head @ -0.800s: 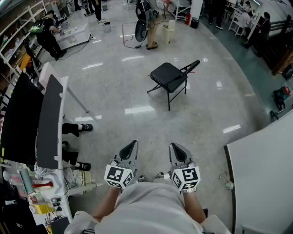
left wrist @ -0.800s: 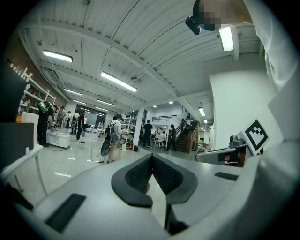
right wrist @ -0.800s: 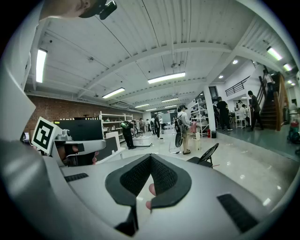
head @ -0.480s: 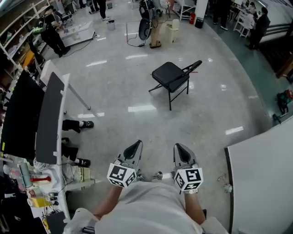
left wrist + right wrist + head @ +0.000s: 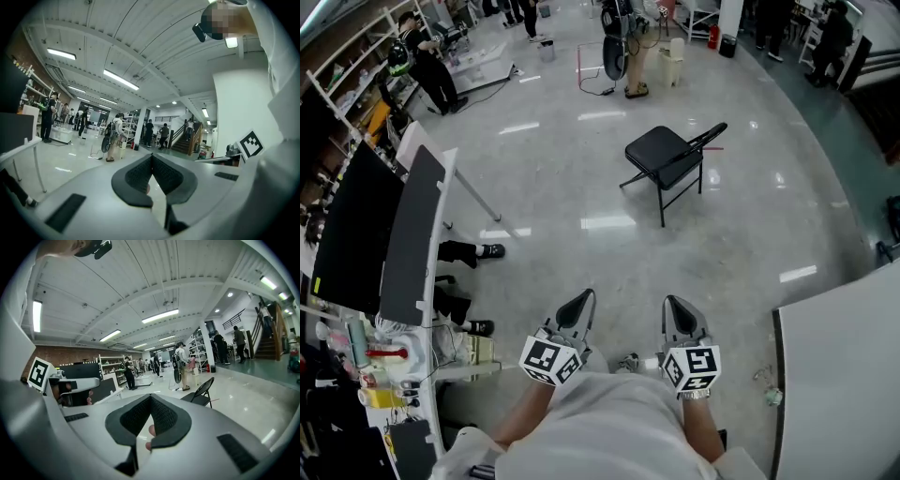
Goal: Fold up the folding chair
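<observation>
Jaws clenched on nothing, left gripper (image 5: 579, 300) and right gripper (image 5: 677, 306) sit at bottom centre; folding chair (image 5: 661, 150) stands open, well apart toward upper right, nearer the right one

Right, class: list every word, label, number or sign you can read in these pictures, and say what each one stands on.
Nothing in any view can be read as words or numbers.
Left hand-held gripper and right hand-held gripper: their cubes carry only black-and-white square patterns, no letters.
Desk items: any labels are too small and blurred to read.
Folding chair: no marking visible.
</observation>
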`<action>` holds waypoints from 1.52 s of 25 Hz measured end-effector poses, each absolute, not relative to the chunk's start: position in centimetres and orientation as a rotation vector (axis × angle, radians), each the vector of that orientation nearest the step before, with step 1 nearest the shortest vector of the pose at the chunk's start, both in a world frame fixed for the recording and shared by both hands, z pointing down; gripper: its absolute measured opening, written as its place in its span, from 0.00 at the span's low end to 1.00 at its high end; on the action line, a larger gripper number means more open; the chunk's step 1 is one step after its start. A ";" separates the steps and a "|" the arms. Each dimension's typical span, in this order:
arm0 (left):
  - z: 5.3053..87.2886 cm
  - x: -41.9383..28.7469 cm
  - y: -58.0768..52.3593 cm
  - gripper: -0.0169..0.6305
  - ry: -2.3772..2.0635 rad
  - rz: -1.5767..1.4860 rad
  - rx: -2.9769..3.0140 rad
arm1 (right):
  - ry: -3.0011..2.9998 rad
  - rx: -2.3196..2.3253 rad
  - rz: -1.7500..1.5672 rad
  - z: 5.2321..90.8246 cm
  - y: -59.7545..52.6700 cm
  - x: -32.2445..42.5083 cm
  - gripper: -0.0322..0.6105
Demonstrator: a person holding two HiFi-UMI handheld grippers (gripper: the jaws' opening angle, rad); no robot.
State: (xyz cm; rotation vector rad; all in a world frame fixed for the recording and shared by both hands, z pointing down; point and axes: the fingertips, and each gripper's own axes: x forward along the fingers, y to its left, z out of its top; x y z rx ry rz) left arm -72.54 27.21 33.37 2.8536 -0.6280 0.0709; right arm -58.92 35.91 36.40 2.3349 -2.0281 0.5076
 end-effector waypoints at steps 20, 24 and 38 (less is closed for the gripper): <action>34.8 -67.4 16.1 0.04 -0.529 0.034 2.803 | -1.985 2.319 0.587 37.7 25.7 -55.2 0.06; 34.5 -66.3 11.3 0.04 -0.507 0.016 2.813 | -1.972 2.336 0.580 37.1 21.1 -54.5 0.06; 34.4 -67.6 -1.5 0.04 -0.504 0.004 2.815 | -1.890 2.372 0.551 37.1 9.6 -54.8 0.06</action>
